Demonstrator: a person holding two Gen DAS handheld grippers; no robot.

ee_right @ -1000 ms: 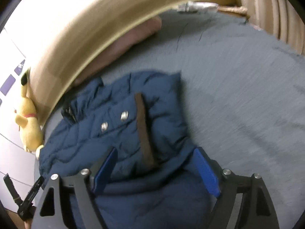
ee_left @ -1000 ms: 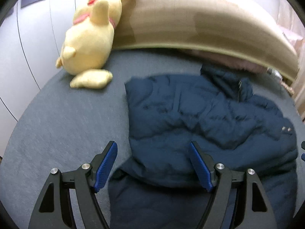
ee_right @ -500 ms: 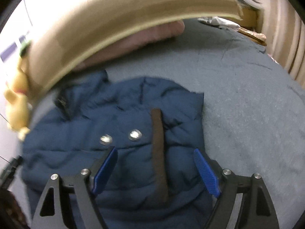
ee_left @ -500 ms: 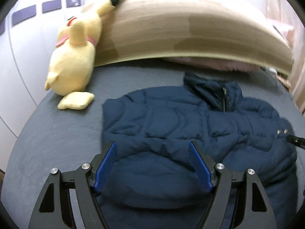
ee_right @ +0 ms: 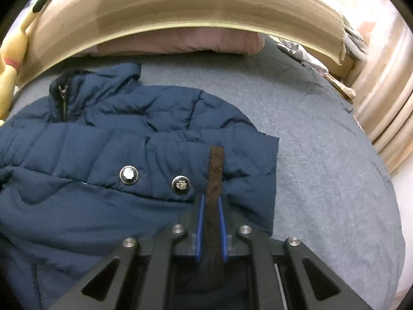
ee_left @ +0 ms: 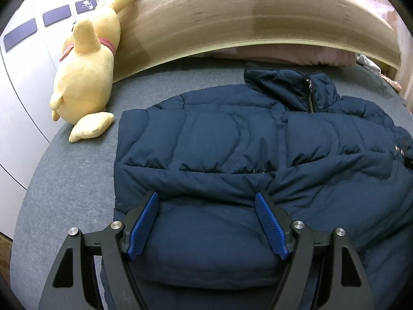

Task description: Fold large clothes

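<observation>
A navy puffer jacket lies on the grey bed, collar and zip toward the headboard; it also fills the right wrist view. My left gripper is open, its blue pads either side of a fold of the jacket at the near left part, low over the fabric. My right gripper is shut on a dark brown strip at the jacket's right edge, beside two metal snap buttons.
A yellow plush toy leans at the bed's far left against the curved wooden headboard. A pink pillow lies under the headboard. Grey bedsheet extends right of the jacket. Curtains hang at the right.
My right gripper has closed on the brown strip; it was wide open before. My left gripper moved right onto the jacket, staying open. Both views now face the headboard squarely.
</observation>
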